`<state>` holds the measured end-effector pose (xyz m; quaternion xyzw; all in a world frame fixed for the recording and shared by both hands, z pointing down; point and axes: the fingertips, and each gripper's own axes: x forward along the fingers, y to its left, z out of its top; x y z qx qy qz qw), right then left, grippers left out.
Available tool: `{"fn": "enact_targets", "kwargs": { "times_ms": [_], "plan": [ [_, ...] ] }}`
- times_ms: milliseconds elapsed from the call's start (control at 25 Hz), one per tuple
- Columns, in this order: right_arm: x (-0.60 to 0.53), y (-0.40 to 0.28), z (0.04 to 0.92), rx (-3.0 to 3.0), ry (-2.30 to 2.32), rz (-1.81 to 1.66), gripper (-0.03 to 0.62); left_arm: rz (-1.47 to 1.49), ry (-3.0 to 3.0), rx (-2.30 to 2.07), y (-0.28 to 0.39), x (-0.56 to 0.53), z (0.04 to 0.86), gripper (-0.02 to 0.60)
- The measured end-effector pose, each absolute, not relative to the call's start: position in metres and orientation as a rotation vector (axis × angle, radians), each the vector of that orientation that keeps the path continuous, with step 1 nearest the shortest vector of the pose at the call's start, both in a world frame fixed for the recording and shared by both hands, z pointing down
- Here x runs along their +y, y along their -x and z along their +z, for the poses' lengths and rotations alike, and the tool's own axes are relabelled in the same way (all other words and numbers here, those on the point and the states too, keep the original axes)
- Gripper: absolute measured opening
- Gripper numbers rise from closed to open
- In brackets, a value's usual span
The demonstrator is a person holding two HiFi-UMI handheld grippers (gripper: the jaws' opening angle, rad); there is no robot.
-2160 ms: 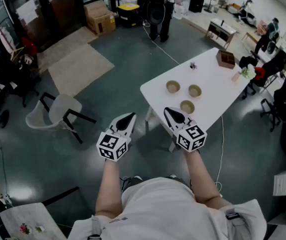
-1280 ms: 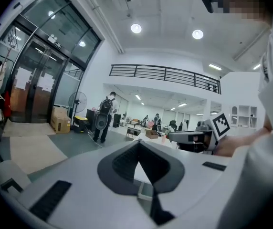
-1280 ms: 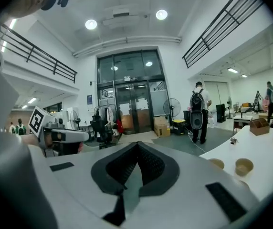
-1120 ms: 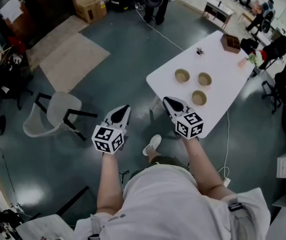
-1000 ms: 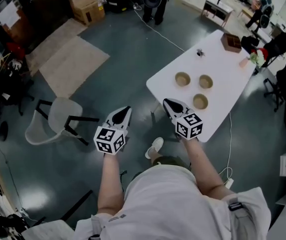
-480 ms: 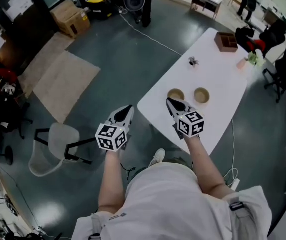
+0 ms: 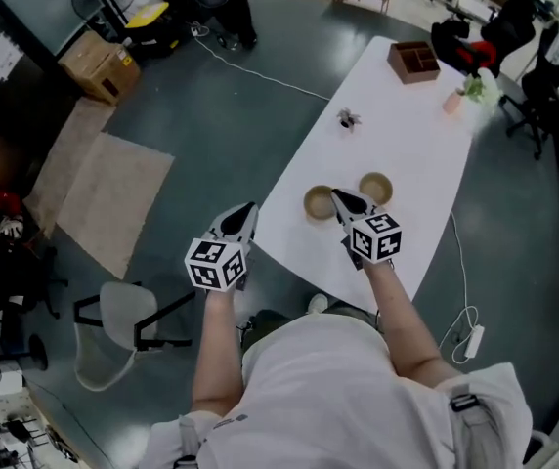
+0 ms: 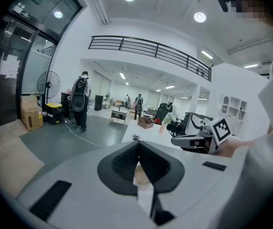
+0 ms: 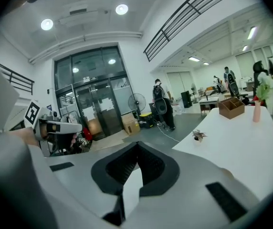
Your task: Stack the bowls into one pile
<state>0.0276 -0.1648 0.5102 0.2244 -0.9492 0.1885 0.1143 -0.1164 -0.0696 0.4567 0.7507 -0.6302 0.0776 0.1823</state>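
Note:
Two tan bowls show on the white table point(image 7: 407, 145) in the head view: one bowl point(image 7: 319, 203) on the left and another bowl point(image 7: 376, 188) on the right. My right gripper point(image 7: 339, 196) hovers shut over the table's near end, its tip between these two bowls, and it hides whatever lies under it. My left gripper point(image 7: 247, 207) is shut and empty, off the table's left edge above the floor. In the left gripper view the jaws point(image 8: 137, 143) meet, with the table ahead. In the right gripper view the right gripper point(image 9: 137, 143) is also shut, with nothing held.
Further along the table are a small dark object point(image 7: 347, 118), a pink vase with a plant point(image 7: 452, 101) and a wooden box point(image 7: 413, 62). A white chair point(image 7: 128, 313) stands on the floor to my left, beside a rug point(image 7: 104, 198). A cable and power strip point(image 7: 471, 340) lie to the right.
The table and bowls have come much closer and now lie directly in front. Both grippers moved forward, still shut. The right one now reaches over the table's near end and covers the nearest bowl.

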Motion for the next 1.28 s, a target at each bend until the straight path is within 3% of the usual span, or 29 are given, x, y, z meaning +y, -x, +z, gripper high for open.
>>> {"fn": "enact_targets", "kwargs": {
  "times_ms": [640, 1280],
  "plan": [
    [-0.165, -0.139, 0.596, -2.391, -1.108, 0.764, 0.008, 0.411, -2.296, -1.32, 0.057, -0.142, 0.505, 0.002],
    [-0.126, -0.15, 0.663, -2.177, -1.257, 0.929, 0.046, 0.628, -2.299, -1.044, 0.075, -0.134, 0.548, 0.002]
  ]
}}
